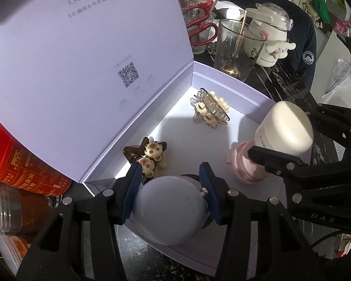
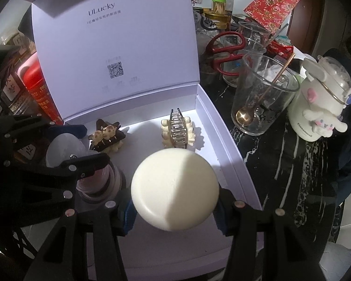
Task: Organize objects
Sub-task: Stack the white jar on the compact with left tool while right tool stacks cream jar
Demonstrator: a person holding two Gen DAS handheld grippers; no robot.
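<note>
Left gripper (image 1: 168, 187) clamps a frosted-cap pink bottle (image 1: 169, 213); right gripper (image 2: 175, 208) clamps a cream-capped pink bottle (image 2: 174, 188). Both 2 stand upright, side by side, inside the open lilac box (image 2: 224, 126), hair claws beyond.

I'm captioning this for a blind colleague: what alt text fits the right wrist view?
The right gripper holds a round cream-capped bottle over an open lilac gift box containing two hair claws; beside it, the left gripper holds a pink jar.
</note>
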